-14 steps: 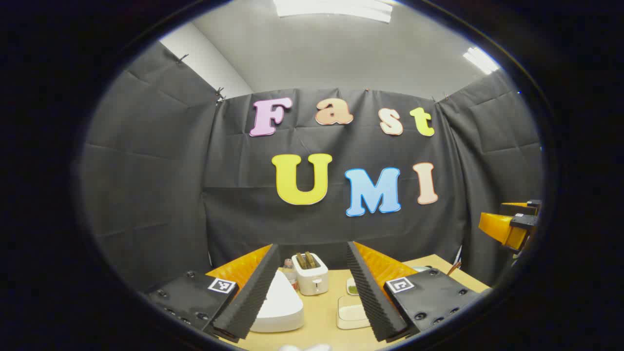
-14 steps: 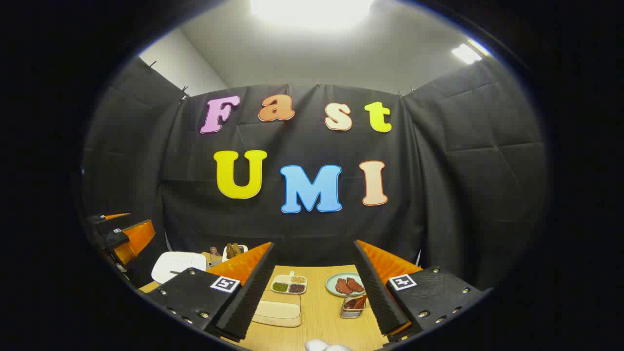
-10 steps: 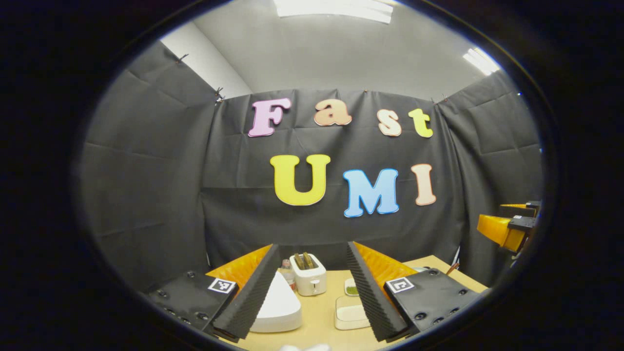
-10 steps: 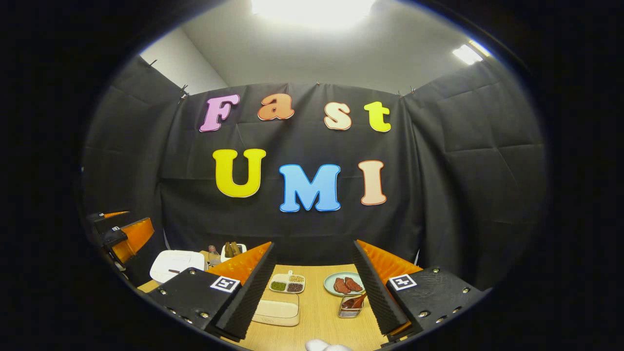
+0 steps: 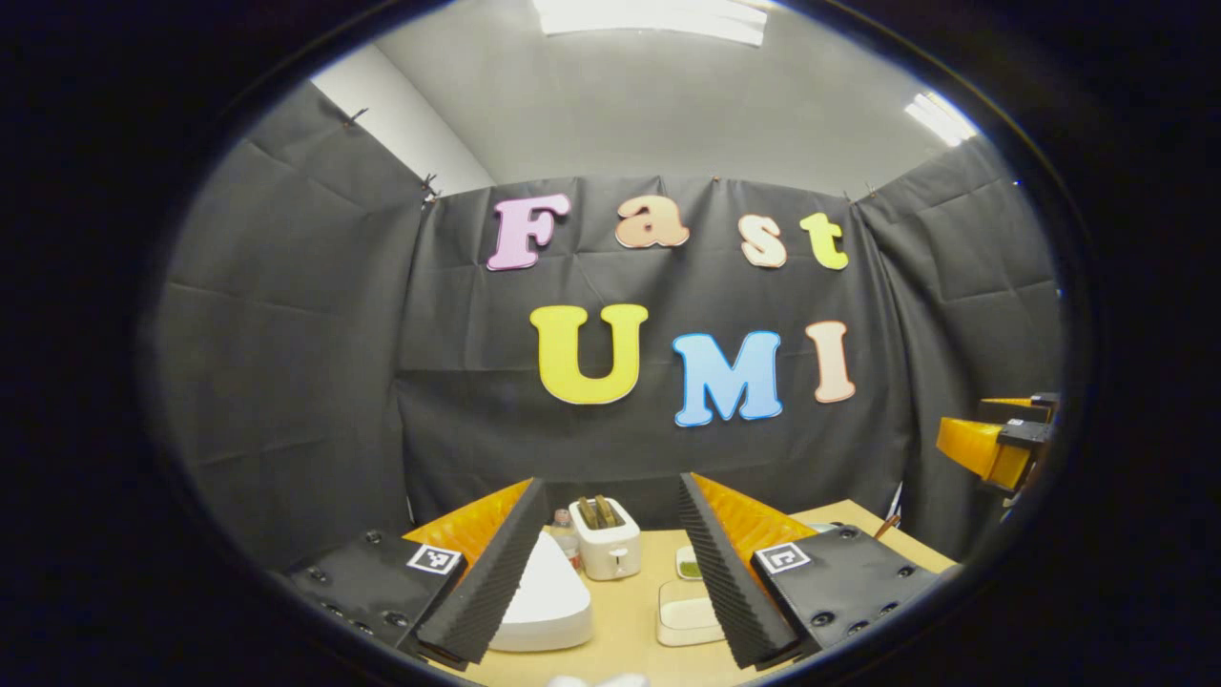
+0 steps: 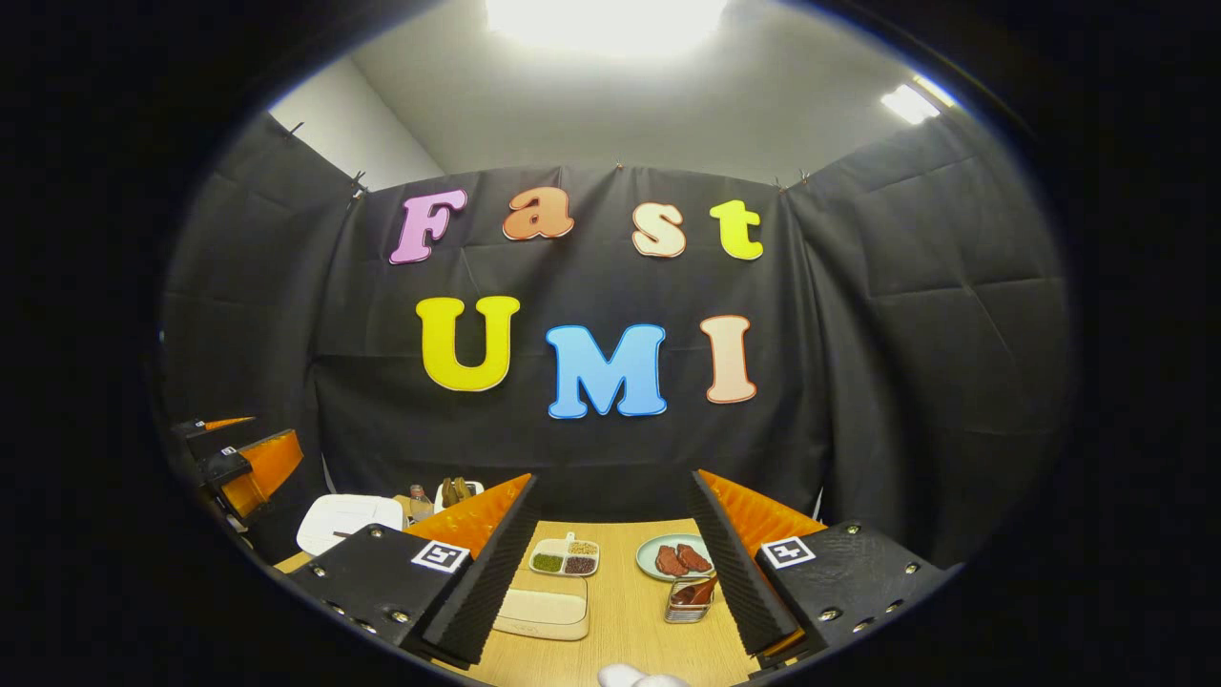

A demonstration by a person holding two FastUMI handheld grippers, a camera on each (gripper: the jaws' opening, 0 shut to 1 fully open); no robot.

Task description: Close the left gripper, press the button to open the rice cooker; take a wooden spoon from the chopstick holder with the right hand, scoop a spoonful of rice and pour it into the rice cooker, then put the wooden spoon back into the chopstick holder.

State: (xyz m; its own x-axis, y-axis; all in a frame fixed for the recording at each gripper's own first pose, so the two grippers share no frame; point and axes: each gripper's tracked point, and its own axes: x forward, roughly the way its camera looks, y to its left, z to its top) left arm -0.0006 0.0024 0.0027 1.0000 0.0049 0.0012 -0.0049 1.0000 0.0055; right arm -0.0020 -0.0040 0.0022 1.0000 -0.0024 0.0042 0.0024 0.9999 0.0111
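Two grippers hang above the wooden table [image 6: 630, 620], both spread wide and holding nothing. From the left: the left gripper [image 5: 610, 563] has the white rice cooker [image 5: 546, 601], lid down, between its fingers, a toaster [image 5: 605, 536] just behind. The right gripper [image 6: 615, 563] frames a sectioned dish [image 6: 565, 557], and the chopstick holder [image 6: 689, 601] with the wooden spoon [image 6: 699, 591] beside its right finger.

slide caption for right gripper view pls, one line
Right gripper, jaws open, above the table: chopstick holder with wooden spoon, sectioned dish, closed rice cooker at left.
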